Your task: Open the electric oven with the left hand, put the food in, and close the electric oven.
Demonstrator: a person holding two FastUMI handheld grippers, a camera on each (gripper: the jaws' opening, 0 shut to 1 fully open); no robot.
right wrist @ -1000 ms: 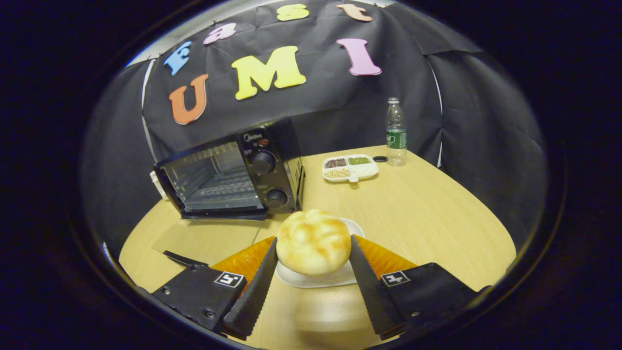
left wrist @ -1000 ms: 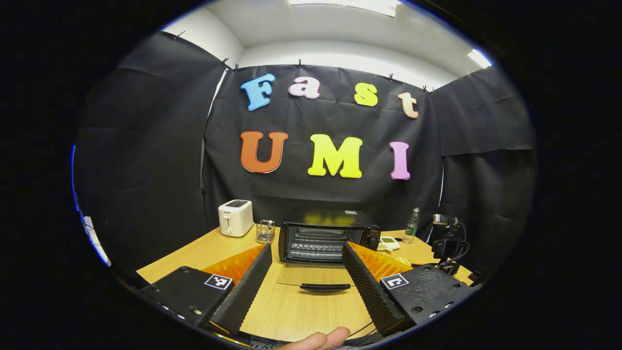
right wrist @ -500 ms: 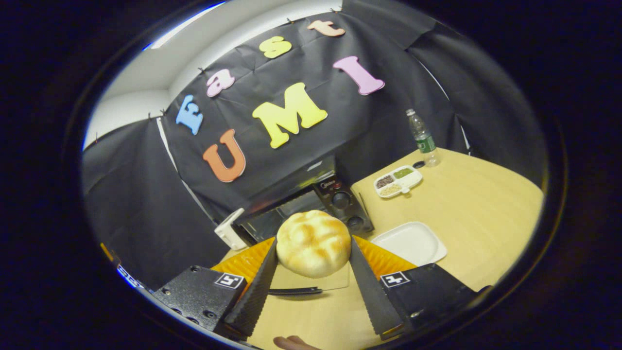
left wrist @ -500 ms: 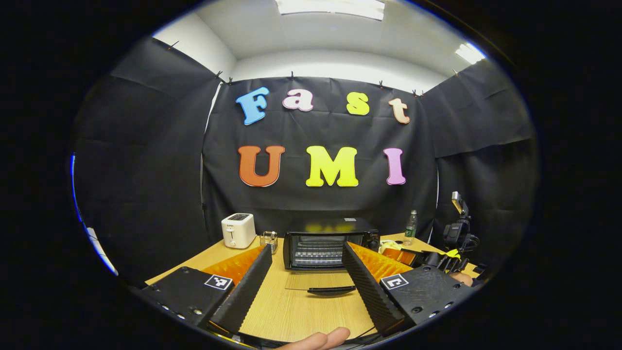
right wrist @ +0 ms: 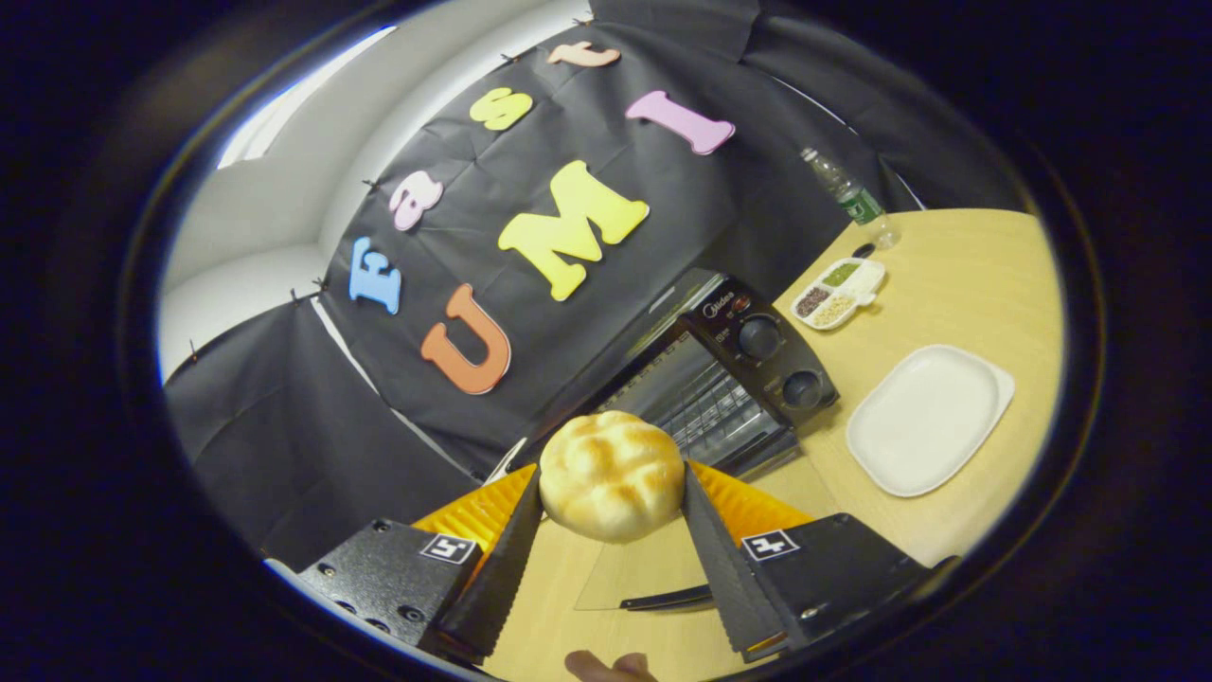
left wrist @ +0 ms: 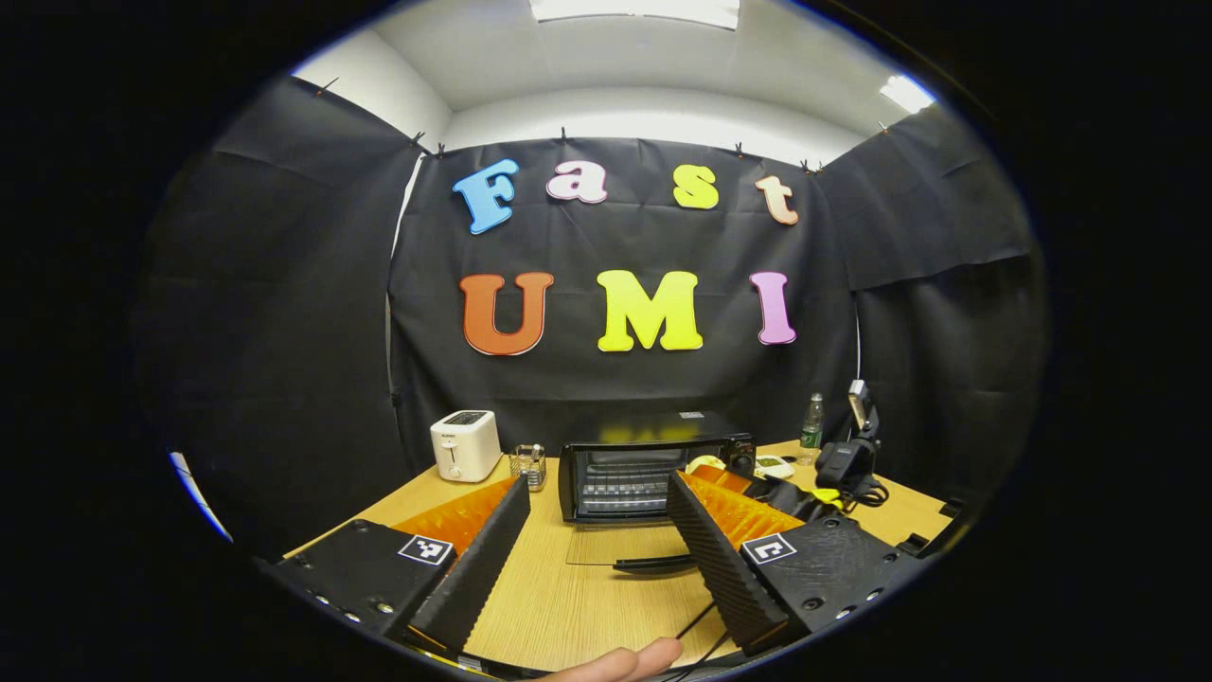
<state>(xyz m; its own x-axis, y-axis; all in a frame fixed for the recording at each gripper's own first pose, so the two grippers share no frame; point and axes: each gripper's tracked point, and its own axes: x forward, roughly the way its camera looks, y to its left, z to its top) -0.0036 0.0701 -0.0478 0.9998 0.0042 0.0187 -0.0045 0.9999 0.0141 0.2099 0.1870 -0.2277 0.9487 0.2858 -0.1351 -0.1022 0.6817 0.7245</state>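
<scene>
My right jaws (right wrist: 611, 568) clamp the bun (right wrist: 611, 474) before the open oven (right wrist: 705, 398); white plate (right wrist: 928, 421) beside it; left jaws (left wrist: 592, 559) gape empty.

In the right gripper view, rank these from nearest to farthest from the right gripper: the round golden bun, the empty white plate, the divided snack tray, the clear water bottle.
1. Round golden bun, clamped between the right gripper fingers.
2. Empty white plate, on the table to the right.
3. Divided snack tray, beyond the plate, beside the oven.
4. Clear water bottle, farthest, by the cloth wall.
</scene>
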